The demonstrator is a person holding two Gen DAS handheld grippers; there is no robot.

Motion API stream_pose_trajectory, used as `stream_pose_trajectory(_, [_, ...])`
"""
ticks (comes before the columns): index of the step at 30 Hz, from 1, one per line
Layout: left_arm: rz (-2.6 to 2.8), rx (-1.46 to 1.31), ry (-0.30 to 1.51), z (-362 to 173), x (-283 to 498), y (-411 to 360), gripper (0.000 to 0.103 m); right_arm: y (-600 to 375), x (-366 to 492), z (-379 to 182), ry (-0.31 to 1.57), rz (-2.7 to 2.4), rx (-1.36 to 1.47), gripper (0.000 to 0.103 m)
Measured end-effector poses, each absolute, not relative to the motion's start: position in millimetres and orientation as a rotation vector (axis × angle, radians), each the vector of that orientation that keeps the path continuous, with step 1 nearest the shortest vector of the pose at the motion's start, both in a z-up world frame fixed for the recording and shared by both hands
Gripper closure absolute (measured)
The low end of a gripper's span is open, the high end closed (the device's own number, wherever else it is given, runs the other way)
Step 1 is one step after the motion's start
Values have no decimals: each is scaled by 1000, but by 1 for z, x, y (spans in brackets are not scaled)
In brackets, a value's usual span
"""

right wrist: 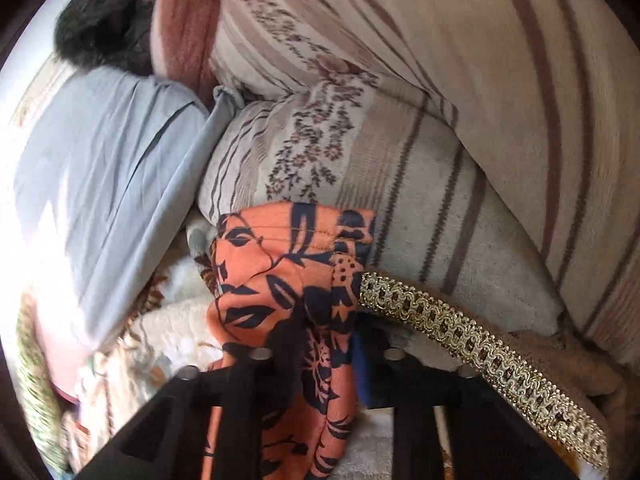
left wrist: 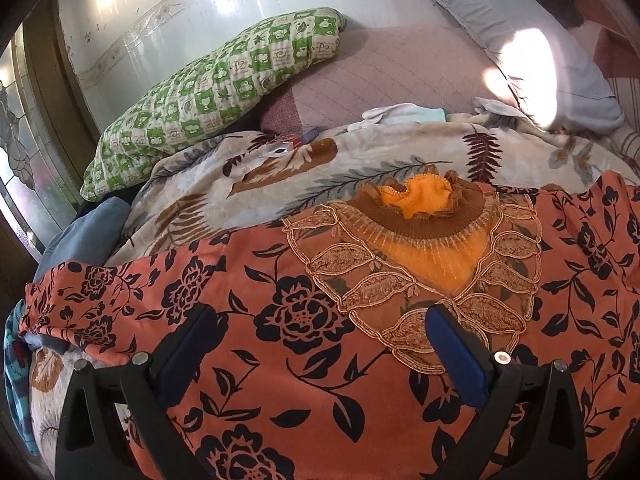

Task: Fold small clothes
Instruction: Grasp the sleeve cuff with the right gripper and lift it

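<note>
An orange garment with black flowers (left wrist: pixel 256 304) lies spread on the bed, its brown and orange knitted collar (left wrist: pixel 424 208) pointing away, gold embroidery around the neck. My left gripper (left wrist: pixel 316 332) is open just above the garment's chest, its blue-padded fingers wide apart and holding nothing. In the right wrist view my right gripper (right wrist: pixel 320 344) is shut on a bunched part of the same orange floral garment (right wrist: pixel 288 280), which is pinched between its fingers and lifted. A gold braided trim (right wrist: pixel 480 352) runs off to the right beside it.
A cream leaf-patterned blanket (left wrist: pixel 320 168) lies under the garment. A green checked pillow (left wrist: pixel 208 96) sits at the far left, a grey-blue pillow (left wrist: pixel 520 40) at the far right. A striped beige quilt (right wrist: pixel 440 120) is piled ahead of the right gripper.
</note>
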State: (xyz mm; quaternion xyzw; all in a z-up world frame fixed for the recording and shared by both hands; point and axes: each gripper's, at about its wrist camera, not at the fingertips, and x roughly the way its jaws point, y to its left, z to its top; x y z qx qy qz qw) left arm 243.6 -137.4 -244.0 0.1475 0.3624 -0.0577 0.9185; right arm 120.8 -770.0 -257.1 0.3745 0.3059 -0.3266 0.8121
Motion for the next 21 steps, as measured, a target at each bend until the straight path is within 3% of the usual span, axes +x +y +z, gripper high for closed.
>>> stream_pose_trajectory(5, [-119,270,747,-237,243,-131,0,-759,115,-238,549,-626,810,97])
stream_pose_trajectory(11, [-104,199,724,-217,242,-109,0,-709,117,-171,459,-502,764,97])
stream_pose_trajectory(21, [11,16,673,-184,249,-27,0,-512,162,-35,388,-155,617,97])
